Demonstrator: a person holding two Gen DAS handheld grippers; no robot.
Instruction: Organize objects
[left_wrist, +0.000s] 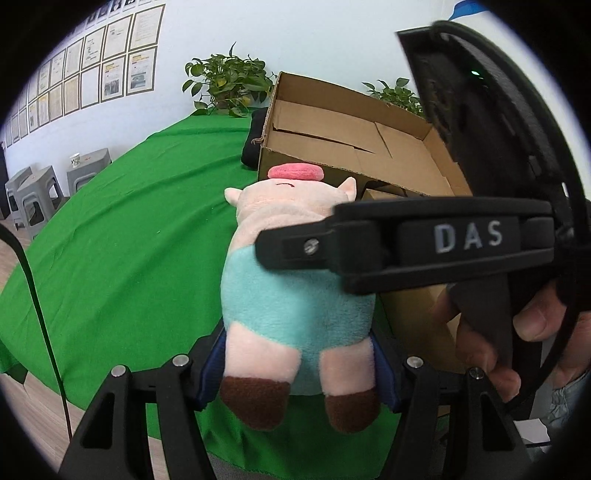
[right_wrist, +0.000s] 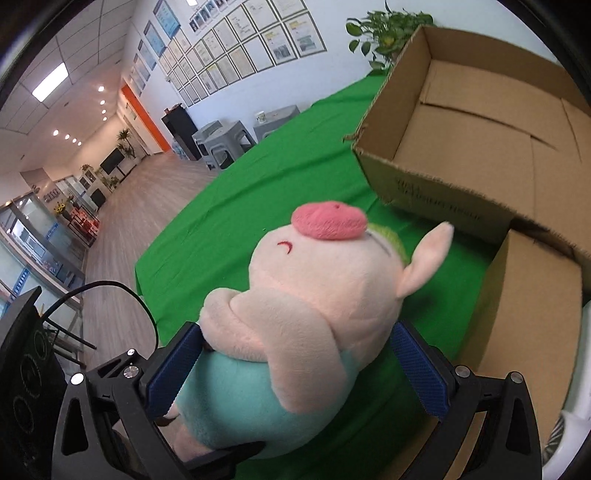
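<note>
A plush pig (left_wrist: 295, 295) with a pink snout, teal body and brown hooves hangs above the green table (left_wrist: 129, 221). My left gripper (left_wrist: 299, 369) is shut on its lower body, blue pads pressing both flanks. From the right, one black finger (left_wrist: 295, 247) of my right gripper crosses the pig's back, held by a hand (left_wrist: 480, 332). In the right wrist view the pig (right_wrist: 314, 295) sits between the blue pads of my right gripper (right_wrist: 295, 339). The left pad touches its arm, while the right pad stands slightly off its side, so these jaws are open around it.
An open cardboard box (left_wrist: 332, 122) (right_wrist: 443, 206) stands on the table just beyond the pig, with a smaller box (right_wrist: 535, 314) in front of it. A black object (left_wrist: 253, 140) lies behind the box. Potted plants (left_wrist: 229, 81) and grey stools (left_wrist: 33, 199) stand farther off.
</note>
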